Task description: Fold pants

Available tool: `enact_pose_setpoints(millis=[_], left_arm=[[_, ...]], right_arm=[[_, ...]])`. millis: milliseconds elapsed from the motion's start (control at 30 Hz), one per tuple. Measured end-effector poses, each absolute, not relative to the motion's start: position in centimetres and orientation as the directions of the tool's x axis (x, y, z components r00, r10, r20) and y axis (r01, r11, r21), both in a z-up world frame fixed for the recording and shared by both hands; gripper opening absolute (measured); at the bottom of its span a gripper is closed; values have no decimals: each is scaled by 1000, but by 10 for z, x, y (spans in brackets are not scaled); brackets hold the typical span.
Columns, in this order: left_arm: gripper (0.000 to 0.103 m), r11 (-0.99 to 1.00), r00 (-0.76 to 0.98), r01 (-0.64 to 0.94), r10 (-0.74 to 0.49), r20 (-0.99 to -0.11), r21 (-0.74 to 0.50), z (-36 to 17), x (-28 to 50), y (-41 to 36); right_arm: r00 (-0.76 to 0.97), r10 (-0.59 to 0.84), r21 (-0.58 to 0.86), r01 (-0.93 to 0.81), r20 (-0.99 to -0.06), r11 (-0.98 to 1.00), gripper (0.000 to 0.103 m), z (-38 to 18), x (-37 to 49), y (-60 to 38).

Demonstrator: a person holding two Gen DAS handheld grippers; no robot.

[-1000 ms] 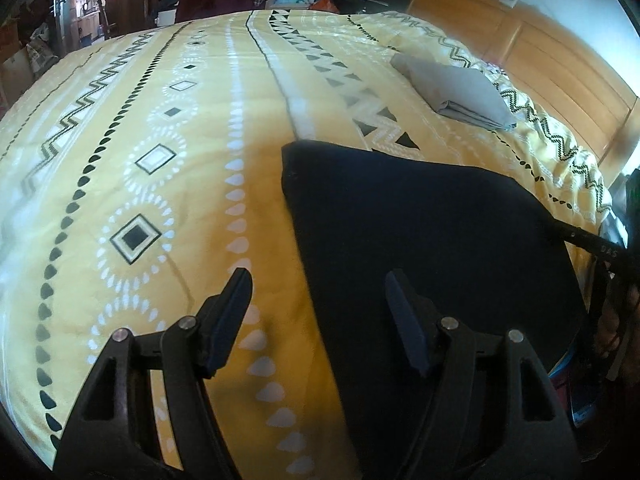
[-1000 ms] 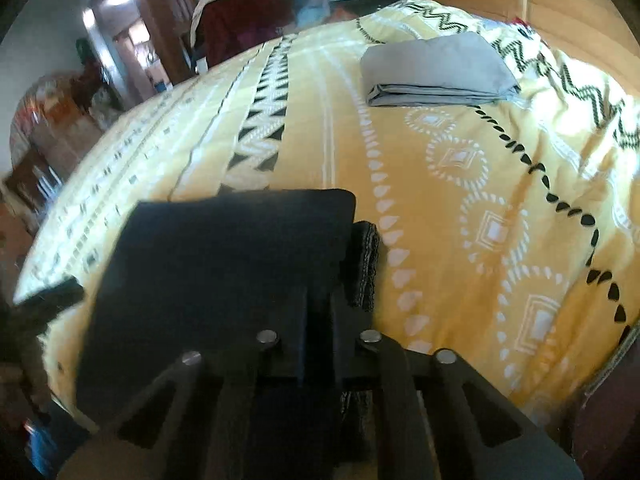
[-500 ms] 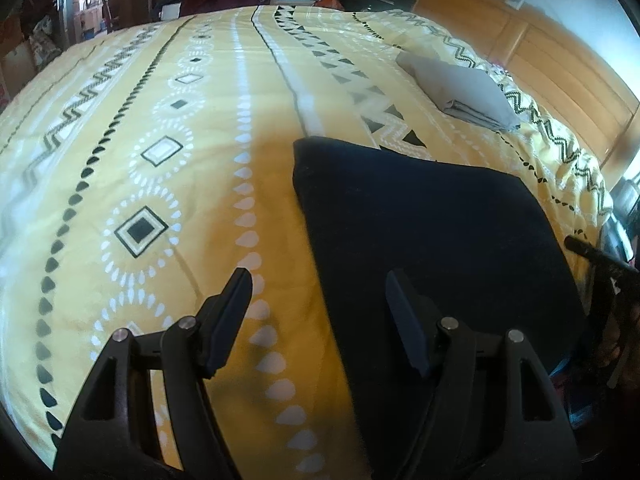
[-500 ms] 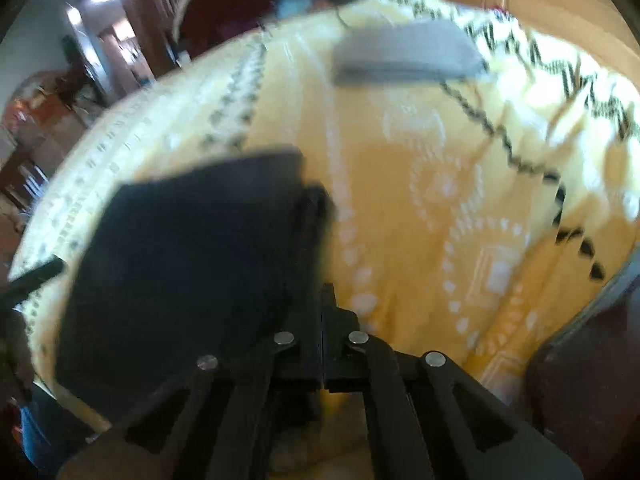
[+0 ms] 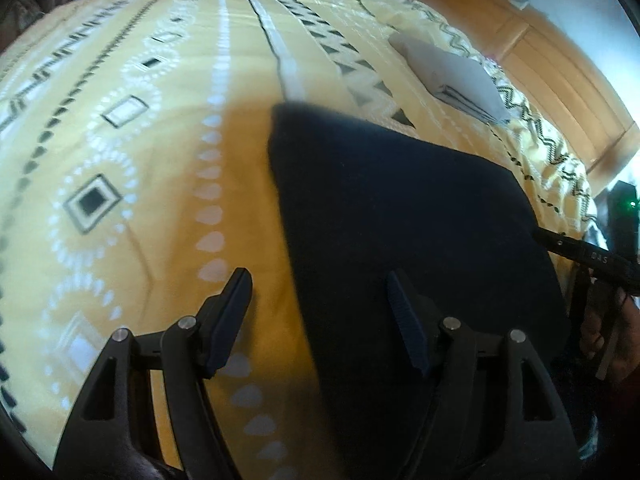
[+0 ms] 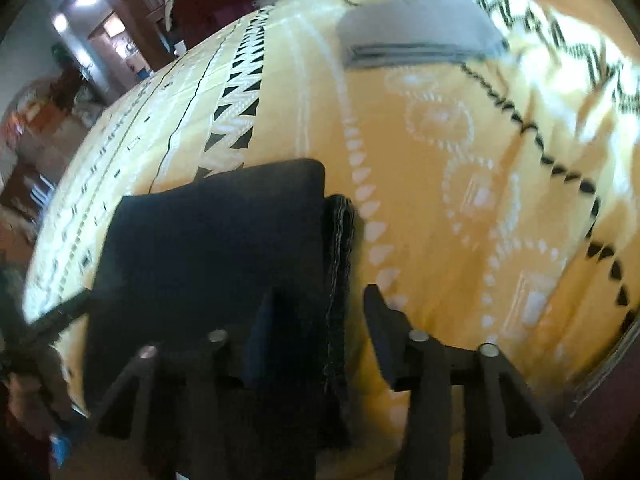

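The right hand-held gripper [image 6: 318,320] has just been opening: its jaws now stand moderately apart, straddling the stitched right-hand edge of the folded dark pants [image 6: 216,256], with the left finger over the dark cloth and the right finger over the bedspread, and the pads no longer press on the fabric. The left hand-held gripper [image 5: 320,300] hangs with its jaws wide and nothing between them; its left finger is above the yellow patterned bedspread [image 5: 140,160], its right finger above the pants [image 5: 400,216], whose left edge runs between the two fingers. In the left wrist view the pants lie flat on the bed as a dark, roughly rectangular fold, reaching from the picture's centre toward four o'clock. A folded grey garment [image 5: 452,76] rests well apart from them at about one o'clock, near the wooden headboard [image 5: 560,80]. In the right wrist view the same grey garment [image 6: 416,28] sits at twelve o'clock, beyond the pants. That view is somewhat blurred.
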State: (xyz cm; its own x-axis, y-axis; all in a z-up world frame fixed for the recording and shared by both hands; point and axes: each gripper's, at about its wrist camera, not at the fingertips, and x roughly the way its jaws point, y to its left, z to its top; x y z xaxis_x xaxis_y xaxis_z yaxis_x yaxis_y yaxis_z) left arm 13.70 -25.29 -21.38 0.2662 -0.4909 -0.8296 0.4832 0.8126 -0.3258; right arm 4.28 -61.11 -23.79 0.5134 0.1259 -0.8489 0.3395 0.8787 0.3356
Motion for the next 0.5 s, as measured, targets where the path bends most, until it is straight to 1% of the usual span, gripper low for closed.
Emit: enact_pose_setpoints(millis=[100, 167, 233, 400, 500], left_arm=[[70, 794, 217, 489, -513, -831, -362, -221, 147, -258], [70, 788, 200, 481, -525, -827, -383, -225, 151, -258], [68, 770, 177, 495, -544, -820, -403, -227, 154, -263], [68, 753, 149, 492, -568, -810, -437, -235, 165, -270], [68, 746, 152, 511, -567, -809, -427, -237, 165, -278]], right_arm=[[485, 193, 376, 312, -853, 872, 52, -246, 49, -610], [473, 257, 427, 296, -843, 855, 52, -252, 50, -610], [466, 316, 478, 287, -827, 830, 53, -260, 50, -611], [488, 391, 560, 270, -781, 783, 54, -274, 56, -616], [495, 420, 590, 259, -761, 764, 58, -282, 63, -615]])
